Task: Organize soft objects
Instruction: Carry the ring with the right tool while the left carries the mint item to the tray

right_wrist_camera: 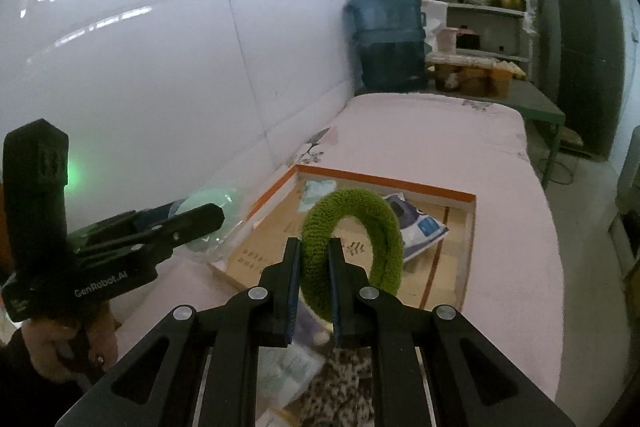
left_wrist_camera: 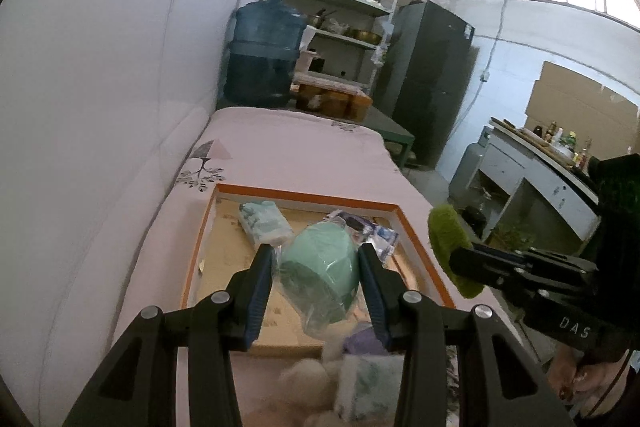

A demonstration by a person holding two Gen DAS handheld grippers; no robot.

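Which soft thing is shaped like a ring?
The fuzzy green ring, pinched in the right gripper. The mint-green bundle in the left gripper is a solid lump wrapped in clear plastic.

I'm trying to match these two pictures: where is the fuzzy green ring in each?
Left wrist view: the green ring is at the right edge, seen edge-on, held by the other tool.
Right wrist view: the ring sits centre, clamped between the jaws.
Shared landmark: the orange-rimmed box.
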